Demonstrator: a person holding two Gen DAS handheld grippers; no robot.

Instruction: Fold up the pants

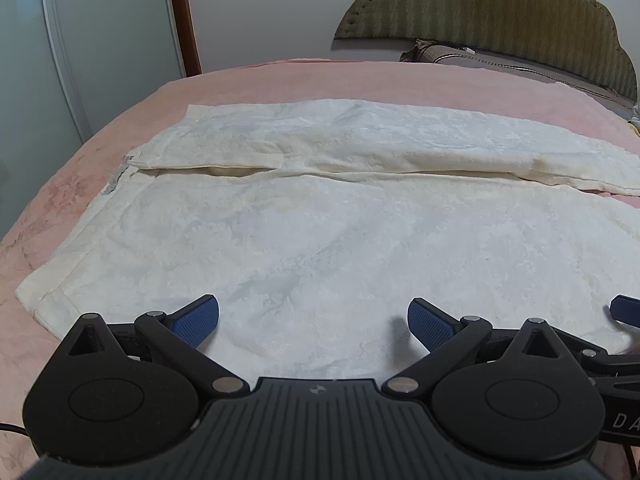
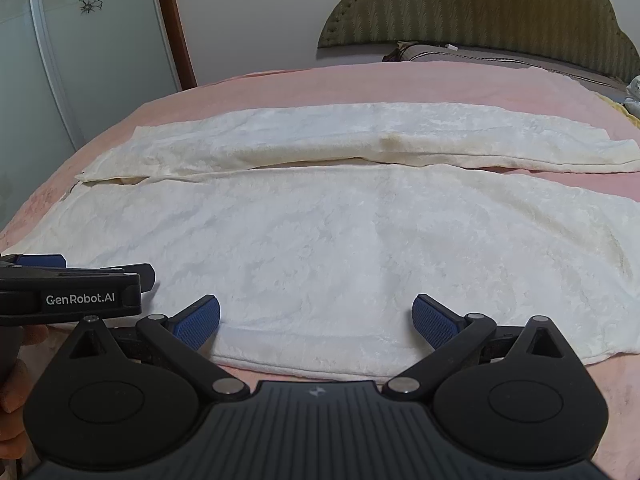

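Both grippers, left (image 1: 313,322) and right (image 2: 316,320), spread wide, empty, above near hem. Cream pants (image 1: 320,216) flat across pink bedspread (image 1: 280,76), bare margin upper frame.

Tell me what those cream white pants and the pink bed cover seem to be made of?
Cream white pants: probably plush fleece or velvet, judging by the soft, mottled, faintly shiny nap. Pink bed cover: likely a matte, short-piled fleece blanket, evenly fuzzy; exact fibre unclear.
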